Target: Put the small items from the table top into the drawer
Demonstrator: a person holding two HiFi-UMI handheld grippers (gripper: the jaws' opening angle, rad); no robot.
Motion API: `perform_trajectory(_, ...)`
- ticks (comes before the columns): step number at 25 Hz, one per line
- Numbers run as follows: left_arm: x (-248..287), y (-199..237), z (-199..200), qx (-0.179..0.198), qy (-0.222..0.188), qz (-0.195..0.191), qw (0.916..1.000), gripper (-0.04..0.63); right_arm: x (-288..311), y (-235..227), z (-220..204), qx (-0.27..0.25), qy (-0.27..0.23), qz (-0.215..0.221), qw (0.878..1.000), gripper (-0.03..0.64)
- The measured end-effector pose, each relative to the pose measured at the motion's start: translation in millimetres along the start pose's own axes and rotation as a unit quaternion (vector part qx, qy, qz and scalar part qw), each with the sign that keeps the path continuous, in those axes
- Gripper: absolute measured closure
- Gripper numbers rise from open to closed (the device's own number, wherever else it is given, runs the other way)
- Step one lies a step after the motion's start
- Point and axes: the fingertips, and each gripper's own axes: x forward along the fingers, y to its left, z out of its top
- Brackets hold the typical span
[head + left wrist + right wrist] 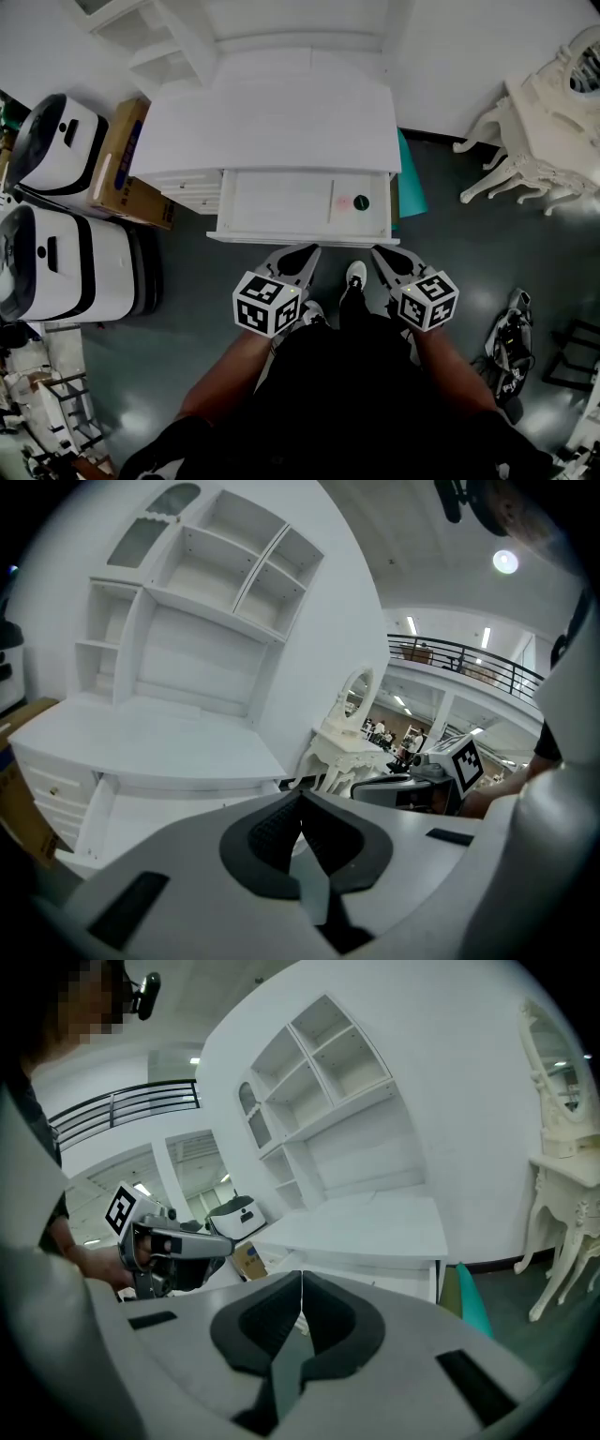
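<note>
Print on the cardboard box (120, 159) by the table's left edge is blue but too small to read. The left gripper (307, 251) and right gripper (380, 253) hang before the open drawer (281, 202), each with jaws pressed together on nothing. Only the head view shows a pink item (343, 202) and a dark round item (361, 202) at the drawer's right end. The gripper views alone show the shelves (220, 569) over the white table top (281, 122).

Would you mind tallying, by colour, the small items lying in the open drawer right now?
Pink small item: 1
Dark round item: 1
Total: 2, side by side near the right end of the drawer.
</note>
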Motion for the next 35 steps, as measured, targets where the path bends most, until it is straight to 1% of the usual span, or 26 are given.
perform_trajectory(2,-5,-3,-10,0.000,0.004,-0.006,1.0000,0.592,-3,15,-9,-0.004,-0.003,0.004,1.000,0.591)
perform_trajectory(7,-11,-8,-32,0.002,0.015,-0.025,0.9996,0.592,-8,37,-32,-0.009,0.010,-0.008,1.000,0.591)
perform_trajectory(10,-16,-12,-35,0.005,0.017,-0.033,0.9993,0.592,-15,38,-33,-0.008,0.011,-0.017,1.000,0.591)
perform_trajectory(13,-18,-13,-31,0.013,0.013,-0.034,0.9993,0.592,-20,29,-25,0.004,-0.004,-0.028,1.000,0.591)
perform_trajectory(15,-16,-12,-27,0.017,0.009,-0.030,0.9994,0.592,-23,23,-19,0.011,-0.017,-0.032,0.999,0.591)
perform_trajectory(17,-13,-11,-25,0.017,0.008,-0.025,0.9995,0.592,-25,17,-14,0.008,-0.022,-0.035,0.999,0.591)
perform_trajectory(20,-8,-15,-23,0.017,0.005,-0.015,0.9997,0.592,-29,12,-12,-0.008,-0.016,-0.032,0.999,0.591)
perform_trajectory(23,1,-20,-19,0.011,0.000,-0.005,0.9999,0.592,-34,7,-10,-0.024,-0.007,-0.020,0.999,0.591)
perform_trajectory(26,12,-31,-17,0.005,0.001,0.006,1.0000,0.592,-41,-3,-6,-0.031,0.002,-0.007,1.000,0.591)
perform_trajectory(31,29,-55,-15,0.031,0.011,0.025,0.9991,0.592,-56,-19,-1,-0.029,0.006,0.012,0.999,0.591)
perform_trajectory(35,38,-70,-14,0.030,0.010,0.030,0.9991,0.592,-65,-28,-3,-0.033,0.009,0.024,0.999,0.591)
